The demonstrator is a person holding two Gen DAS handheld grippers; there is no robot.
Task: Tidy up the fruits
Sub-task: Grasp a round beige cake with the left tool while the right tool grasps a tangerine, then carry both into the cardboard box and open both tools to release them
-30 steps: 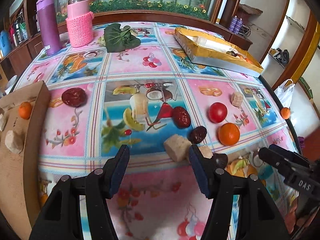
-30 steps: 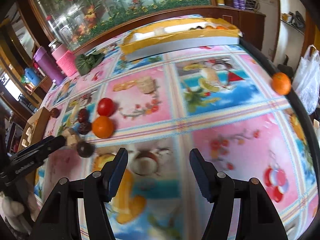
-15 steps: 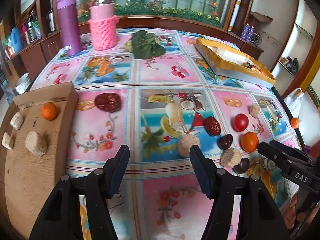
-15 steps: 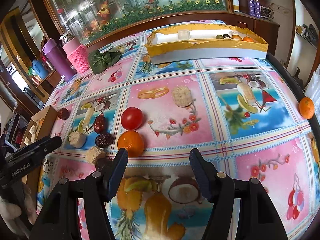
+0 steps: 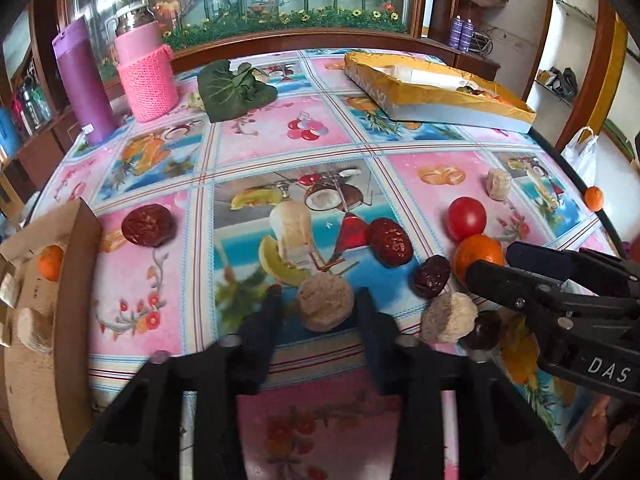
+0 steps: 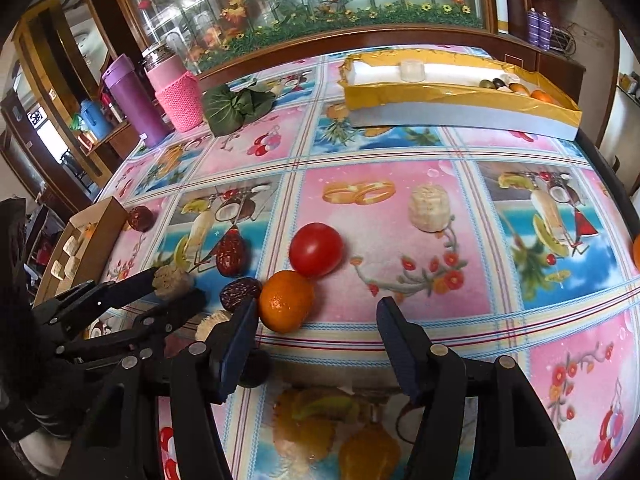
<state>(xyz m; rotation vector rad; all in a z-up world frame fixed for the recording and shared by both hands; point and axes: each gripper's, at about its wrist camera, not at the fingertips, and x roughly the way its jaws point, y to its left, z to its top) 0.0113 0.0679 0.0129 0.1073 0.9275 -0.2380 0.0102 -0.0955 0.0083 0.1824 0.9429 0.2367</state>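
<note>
The table [image 5: 280,136] wears a bright oilcloth printed with fruit, and everything here is placed against the orange [image 6: 285,301] near its front edge. Far behind the orange, at the back of the table, sits the long yellow box [image 6: 460,98] with a few small fruits in its right end. Well to the orange's left, at the table's side, is the brown cardboard tray [image 5: 76,280], with a small tangerine [image 5: 51,262] and pale chunks inside.

The right gripper [image 6: 316,320] is low over the cloth with its jaws wide apart; the orange lies just at the tip of its left finger [image 6: 240,336], outside the gap more than in it. The left gripper [image 5: 318,312] is partly closed around a beige round chunk [image 5: 326,306], which lies between its fingers on the cloth, left of the orange; whether the pads touch it I cannot tell.

Touching the orange from behind is the red tomato [image 6: 316,250]. Just left of the orange are a dark date [image 6: 240,293] and a red date [image 6: 231,254]. A second pale chunk [image 5: 450,317] lies in front of the dark date.
</note>
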